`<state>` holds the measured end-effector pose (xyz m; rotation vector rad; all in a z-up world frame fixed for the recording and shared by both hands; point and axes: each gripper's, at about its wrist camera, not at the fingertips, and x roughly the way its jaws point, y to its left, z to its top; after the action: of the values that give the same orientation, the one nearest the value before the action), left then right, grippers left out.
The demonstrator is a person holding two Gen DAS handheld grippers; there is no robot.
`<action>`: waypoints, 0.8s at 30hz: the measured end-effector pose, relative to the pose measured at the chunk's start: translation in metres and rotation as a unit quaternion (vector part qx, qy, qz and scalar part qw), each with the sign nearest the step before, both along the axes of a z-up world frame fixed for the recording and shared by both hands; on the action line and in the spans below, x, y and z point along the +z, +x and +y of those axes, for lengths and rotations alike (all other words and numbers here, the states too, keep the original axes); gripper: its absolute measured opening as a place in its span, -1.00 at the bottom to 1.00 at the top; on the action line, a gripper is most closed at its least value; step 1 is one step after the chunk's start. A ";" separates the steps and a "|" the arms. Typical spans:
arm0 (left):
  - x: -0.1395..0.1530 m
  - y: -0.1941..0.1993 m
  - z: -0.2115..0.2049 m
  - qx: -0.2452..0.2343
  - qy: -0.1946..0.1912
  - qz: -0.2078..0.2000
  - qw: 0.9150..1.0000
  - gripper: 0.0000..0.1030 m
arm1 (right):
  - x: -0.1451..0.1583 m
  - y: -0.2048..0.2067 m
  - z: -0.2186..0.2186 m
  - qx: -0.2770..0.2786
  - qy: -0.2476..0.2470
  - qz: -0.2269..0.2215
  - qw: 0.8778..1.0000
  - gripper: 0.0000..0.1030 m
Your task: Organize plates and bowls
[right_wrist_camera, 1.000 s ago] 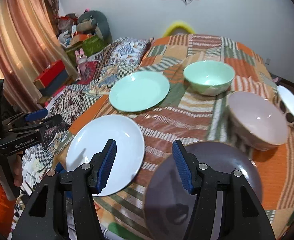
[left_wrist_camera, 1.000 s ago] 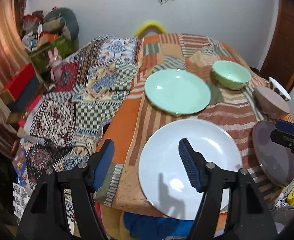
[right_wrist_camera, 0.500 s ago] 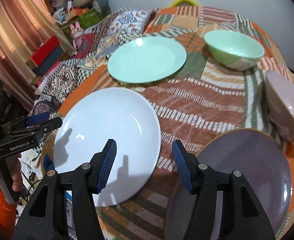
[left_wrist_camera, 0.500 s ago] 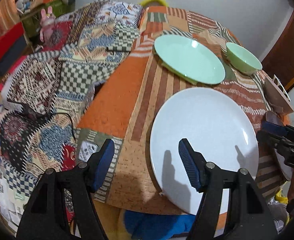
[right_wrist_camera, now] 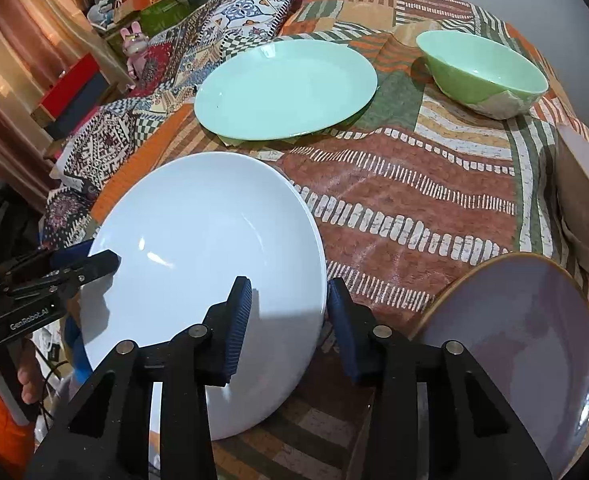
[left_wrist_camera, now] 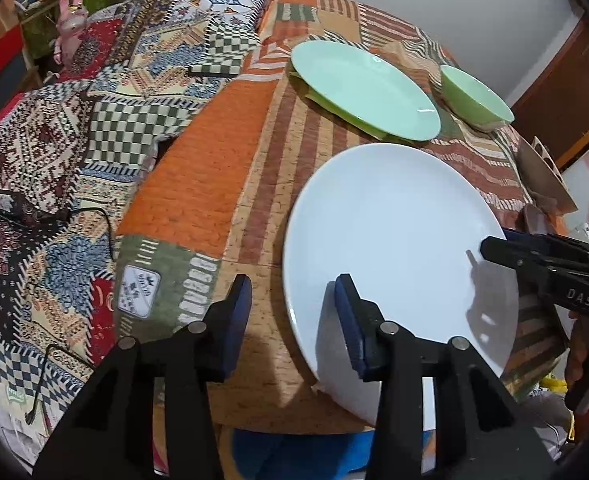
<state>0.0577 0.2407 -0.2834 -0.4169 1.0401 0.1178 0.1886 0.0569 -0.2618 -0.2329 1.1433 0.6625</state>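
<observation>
I have both claws down at the round, glossy white plate, which lies at the near edge of the surface, a table under an orange, green and brown patchwork cloth. My left claw straddles the plate's left rim: one blue-padded finger is over the cloth and the other over the plate's face. Its jaws have just been closing, yet there is a clear gap on both sides of the rim, so it grips nothing. My right claw straddles the opposite rim in the same way, one finger above the white face, the other over the cloth. Its jaws have just been closing too, and the pads are not pressing on the plate.

Beyond the white plate sits a round mint-green plate, and to its right a mint-green bowl. A greyish-purple plate with a brown rim lies at the near right, close beside the white one. A pale pinkish bowl shows at the right edge, partly cut off.
</observation>
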 end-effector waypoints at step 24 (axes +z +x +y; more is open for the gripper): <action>0.015 -0.006 -0.010 0.007 0.021 -0.003 1.000 -0.31 | 0.004 -0.006 -0.004 -0.001 0.033 0.016 0.999 -0.53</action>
<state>0.0518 0.2310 -0.2680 -0.3868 1.0281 0.1507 0.1827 0.0525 -0.2579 -0.1660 1.1495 0.7039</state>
